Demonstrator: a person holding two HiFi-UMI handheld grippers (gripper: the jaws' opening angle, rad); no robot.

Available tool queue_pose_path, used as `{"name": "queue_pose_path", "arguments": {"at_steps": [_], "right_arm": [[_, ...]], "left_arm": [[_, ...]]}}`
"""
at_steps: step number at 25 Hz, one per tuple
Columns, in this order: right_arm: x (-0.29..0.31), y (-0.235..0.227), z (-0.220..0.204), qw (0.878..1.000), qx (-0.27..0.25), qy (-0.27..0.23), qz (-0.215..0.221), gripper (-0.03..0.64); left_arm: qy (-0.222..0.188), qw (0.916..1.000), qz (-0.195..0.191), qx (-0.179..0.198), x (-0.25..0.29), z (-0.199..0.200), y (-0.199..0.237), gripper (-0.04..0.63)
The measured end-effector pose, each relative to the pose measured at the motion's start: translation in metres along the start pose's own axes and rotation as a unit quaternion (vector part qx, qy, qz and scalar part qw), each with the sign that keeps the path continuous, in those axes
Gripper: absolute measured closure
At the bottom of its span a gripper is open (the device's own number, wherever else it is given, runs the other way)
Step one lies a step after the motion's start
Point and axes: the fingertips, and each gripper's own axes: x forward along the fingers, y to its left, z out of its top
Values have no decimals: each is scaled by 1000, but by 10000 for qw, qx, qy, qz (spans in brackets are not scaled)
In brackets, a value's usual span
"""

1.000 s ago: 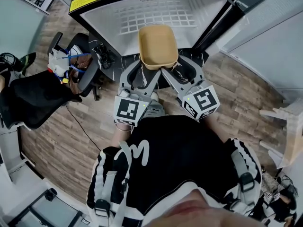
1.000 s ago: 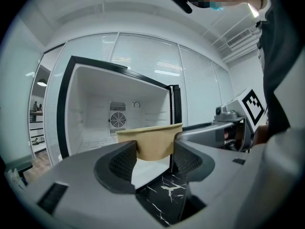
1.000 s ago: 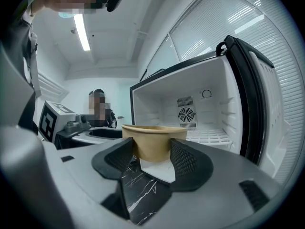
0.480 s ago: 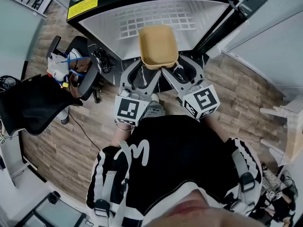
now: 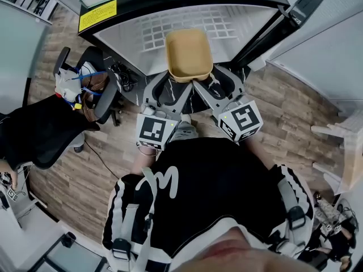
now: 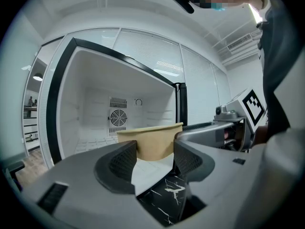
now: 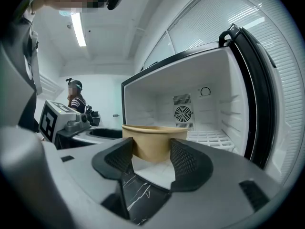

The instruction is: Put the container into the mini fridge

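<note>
Container (image 5: 189,54) held at the mouth of the open mini fridge (image 5: 136,24).
Left claw (image 5: 172,84) and right claw (image 5: 207,83) each clamp its near end; its long axis points straight ahead into the cavity.

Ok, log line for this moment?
phase: placing | container: tan, empty, held at open mini fridge mouth | left claw: shut on container | right claw: shut on container
</note>
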Motion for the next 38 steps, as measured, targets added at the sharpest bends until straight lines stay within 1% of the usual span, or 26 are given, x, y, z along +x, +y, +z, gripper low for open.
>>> {"name": "queue_pose_path", "arguments": {"at_steps": [9, 17, 29, 34, 38], "right_arm": [[8, -4, -8, 9999, 71, 92, -38, 362], [15, -8, -8, 9997, 160, 116, -143, 362], [24, -15, -7, 9991, 287, 63, -303, 362], [27, -19, -8, 9991, 221, -39, -350, 362], [29, -20, -7, 9987, 290, -42, -408, 362]], "left_arm": [[85, 9999, -33, -57, 5, -8, 6, 345], [84, 9998, -149, -60, 12, -9, 14, 347], [92, 9995, -289, -5, 21, -9, 22, 347], [95, 9993, -371, 30, 24, -9, 26, 347], [96, 9990, -426, 48, 26, -8, 28, 347]]}}
